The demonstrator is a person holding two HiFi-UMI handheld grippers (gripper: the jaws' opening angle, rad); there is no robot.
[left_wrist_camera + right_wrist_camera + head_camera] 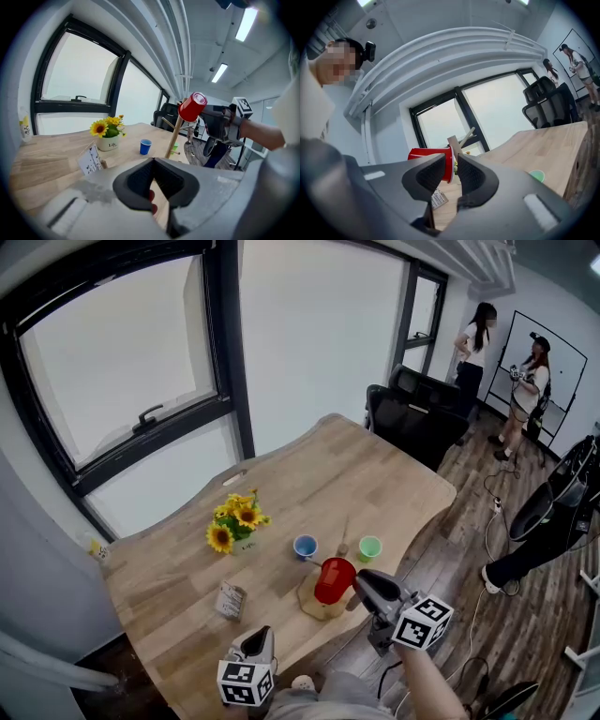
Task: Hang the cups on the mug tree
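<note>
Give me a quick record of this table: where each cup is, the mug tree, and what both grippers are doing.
red cup: on its side at the top of the mug tree, rim between the right gripper's jaws
blue cup: upright on the table, beyond the tree, not hung
green cup: upright on the table, beyond the tree, not hung
right gripper: open, small gap beside the cup's rim
left gripper: shut, empty, away from the cups
cups left to hang: blue and green
</note>
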